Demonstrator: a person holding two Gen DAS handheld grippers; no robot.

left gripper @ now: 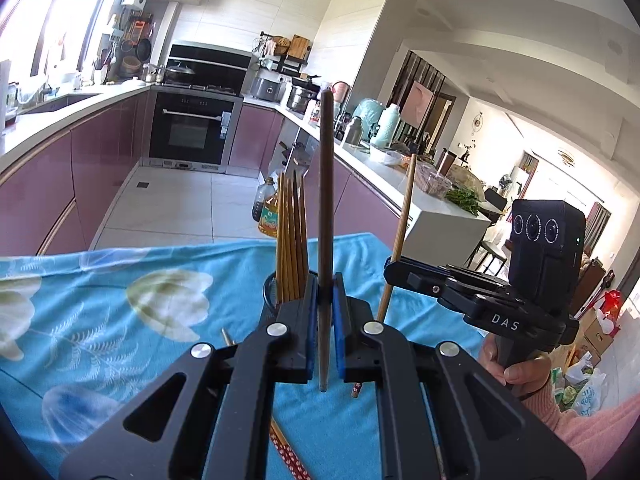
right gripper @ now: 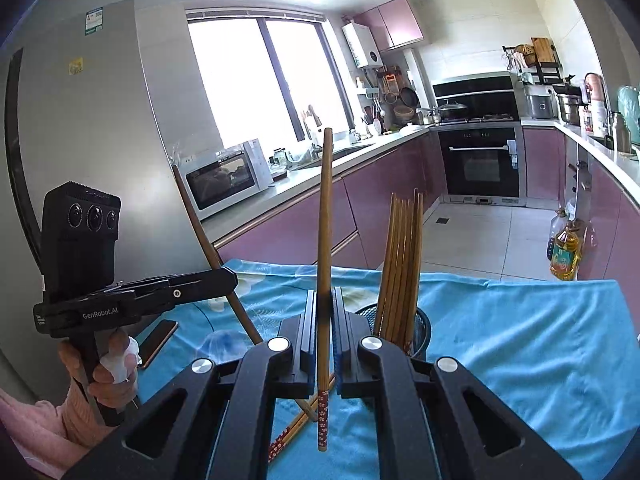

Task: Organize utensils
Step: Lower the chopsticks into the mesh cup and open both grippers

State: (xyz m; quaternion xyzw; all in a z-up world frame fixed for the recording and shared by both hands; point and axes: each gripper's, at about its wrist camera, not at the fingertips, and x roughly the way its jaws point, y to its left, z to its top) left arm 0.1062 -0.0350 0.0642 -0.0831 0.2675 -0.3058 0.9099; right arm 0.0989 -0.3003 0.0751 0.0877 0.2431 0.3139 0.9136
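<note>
Left gripper: fingers pinching a dark chopstick upright, ready to drop in.
Right gripper: fingers pinching a light chopstick upright.
Holder: on the desk, bundle of chopsticks standing inside.
Loose chopsticks: lying on the cloth, probably next.

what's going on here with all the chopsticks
A person is sorting chopsticks with two handheld grippers. The left gripper is clamped on a dark chopstick, the right gripper on a lighter chopstick. A mesh holder already holds a bunch; loose ones still lie on the blue cloth.
</note>
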